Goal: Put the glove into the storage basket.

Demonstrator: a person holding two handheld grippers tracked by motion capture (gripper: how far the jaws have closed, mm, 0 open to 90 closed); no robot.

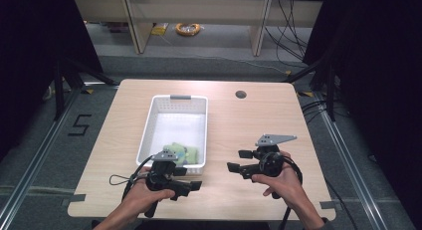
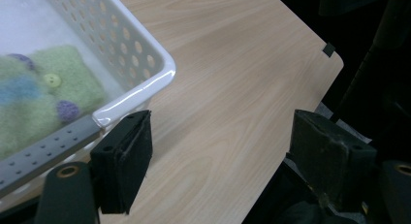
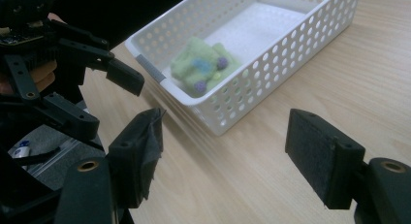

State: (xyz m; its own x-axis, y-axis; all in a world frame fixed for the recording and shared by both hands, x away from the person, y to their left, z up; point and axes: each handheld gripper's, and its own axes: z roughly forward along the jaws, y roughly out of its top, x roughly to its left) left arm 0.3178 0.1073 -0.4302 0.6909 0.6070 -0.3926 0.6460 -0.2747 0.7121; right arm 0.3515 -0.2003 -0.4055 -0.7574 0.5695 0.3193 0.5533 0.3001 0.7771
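Observation:
A white perforated basket (image 1: 149, 121) stands left of the table's middle. A green felt piece (image 1: 185, 153) with purple and yellow buttons lies in its near end. My left gripper (image 1: 191, 178) hovers just in front of the basket's near right corner (image 2: 162, 71), jaws pointing right, open with only bare table between the pads (image 2: 123, 158). My right gripper (image 1: 238, 161) is held to the right of the basket and points left toward it, also open and empty. In the right gripper view I see the basket (image 3: 232, 95), the felt piece (image 3: 203, 64) and the left gripper (image 3: 104, 100) beyond my pads (image 3: 322, 156).
The wooden table (image 1: 249, 125) has a round cable hole (image 1: 241, 94) at the back right, with bare wood between the two grippers. The basket has a grey handle (image 1: 180, 96) on its far end. Shelving legs and a yellow cable coil (image 1: 188, 29) lie beyond the table.

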